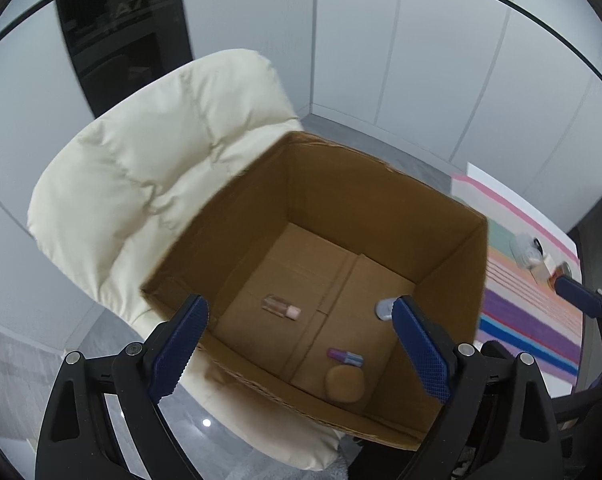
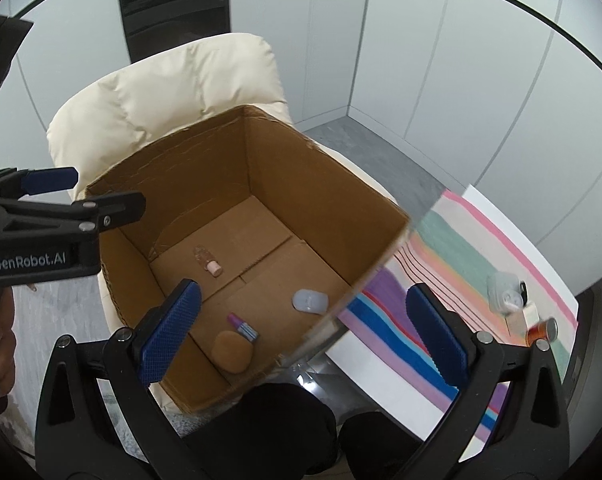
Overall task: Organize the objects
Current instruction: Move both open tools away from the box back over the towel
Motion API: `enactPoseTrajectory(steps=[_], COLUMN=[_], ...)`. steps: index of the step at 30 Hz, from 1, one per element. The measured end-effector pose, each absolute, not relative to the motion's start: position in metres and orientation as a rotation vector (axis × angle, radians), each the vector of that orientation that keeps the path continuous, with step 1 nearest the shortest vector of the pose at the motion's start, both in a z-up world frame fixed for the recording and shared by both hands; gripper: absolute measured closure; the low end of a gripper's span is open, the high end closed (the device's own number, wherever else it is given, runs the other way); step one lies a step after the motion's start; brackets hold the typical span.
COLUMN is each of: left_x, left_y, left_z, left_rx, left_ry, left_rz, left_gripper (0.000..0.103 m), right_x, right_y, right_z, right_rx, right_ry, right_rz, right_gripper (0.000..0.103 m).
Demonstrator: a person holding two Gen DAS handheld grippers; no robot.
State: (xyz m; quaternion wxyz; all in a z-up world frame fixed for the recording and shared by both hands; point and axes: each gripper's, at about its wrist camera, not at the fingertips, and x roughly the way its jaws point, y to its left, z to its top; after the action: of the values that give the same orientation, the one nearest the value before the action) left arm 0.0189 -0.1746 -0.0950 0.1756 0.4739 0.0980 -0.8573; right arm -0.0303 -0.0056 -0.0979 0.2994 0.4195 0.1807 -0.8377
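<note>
The left gripper (image 1: pixel 301 344) hangs wide open over a brown box (image 1: pixel 381 200). On the box floor lie a little bottle (image 1: pixel 281 307) in the middle, a purple tube (image 1: pixel 345 357) and a tan pad (image 1: pixel 345 385) by the near wall.

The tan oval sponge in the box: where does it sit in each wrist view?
Left wrist view: tan oval sponge lies low, right of centre, by the box's near wall.
Right wrist view: it lies lower left of centre, near the box's front corner.
Shared landmark: the purple-capped tube lies right beside it.
</note>
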Motion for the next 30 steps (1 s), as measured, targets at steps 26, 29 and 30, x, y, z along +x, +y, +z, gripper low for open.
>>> enactPoseTrajectory(steps=[26, 29, 30], left_x=[-0.052, -0.057, -0.059], left_y=[0.042, 0.072, 0.081], left_z=[-0.092, -0.094, -0.095], left_rx=[1.441, 1.46, 1.467], left_ry=[-0.121, -0.178, -0.19], left_rz=[-2.774, -2.816, -2.828], left_gripper=[0.009, 0.009, 0.009], right_x=[-0.034, -0.032, -0.03], right_y=[0.263, 0.295, 0.309], right_z=[-0.086, -0.089, -0.091], right_rx=[1.319, 1.351, 1.367], right_ry=[0.141, 0.085, 0.056], right_rz=[-2.661, -2.704, -2.723], right_gripper=[0.0, 0.0, 0.0])
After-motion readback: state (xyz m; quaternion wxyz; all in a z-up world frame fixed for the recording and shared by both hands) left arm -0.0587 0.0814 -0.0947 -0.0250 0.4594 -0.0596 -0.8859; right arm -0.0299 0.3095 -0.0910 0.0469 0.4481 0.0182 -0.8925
